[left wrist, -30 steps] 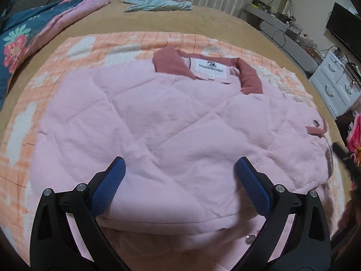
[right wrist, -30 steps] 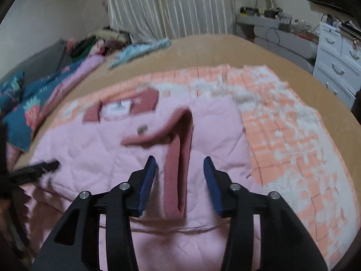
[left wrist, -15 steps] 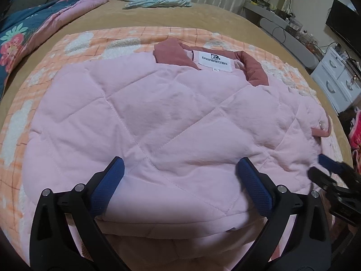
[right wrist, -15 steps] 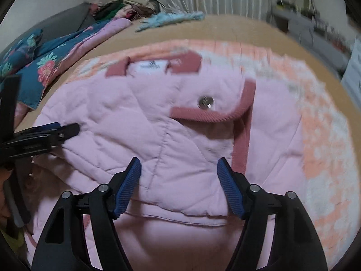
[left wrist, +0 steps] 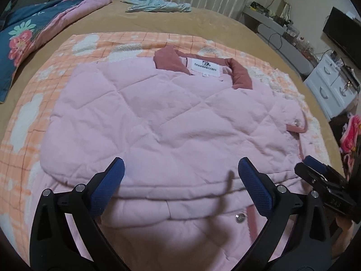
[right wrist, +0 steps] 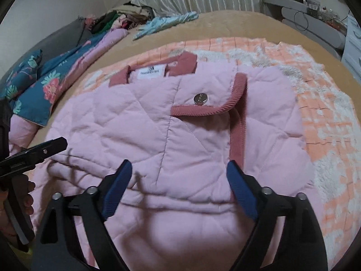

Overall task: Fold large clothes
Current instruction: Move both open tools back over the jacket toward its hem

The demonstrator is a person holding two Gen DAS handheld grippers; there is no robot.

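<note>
A pink quilted jacket [left wrist: 171, 122] with a dusty-red collar [left wrist: 168, 59] and a white neck label lies folded on the bed, sleeves turned in over the body. It also shows in the right wrist view [right wrist: 171, 135], where a red-trimmed flap with a silver snap [right wrist: 200, 97] lies on top. My left gripper [left wrist: 180, 176] is open and empty, hovering over the jacket's near folded edge. My right gripper [right wrist: 179, 176] is open and empty over the near edge on the right side. Each gripper shows at the edge of the other's view.
The jacket lies on an orange-and-white checked blanket [left wrist: 29, 122] on a tan bed cover [left wrist: 203, 27]. A blue floral quilt [left wrist: 27, 36] and a light blue garment [left wrist: 158, 6] lie at the far side. White drawers [left wrist: 334, 85] stand to the right.
My right gripper has let go of the red-trimmed sleeve, opened wide and drawn back to the near edge. My left gripper stayed open and pulled back slightly.
</note>
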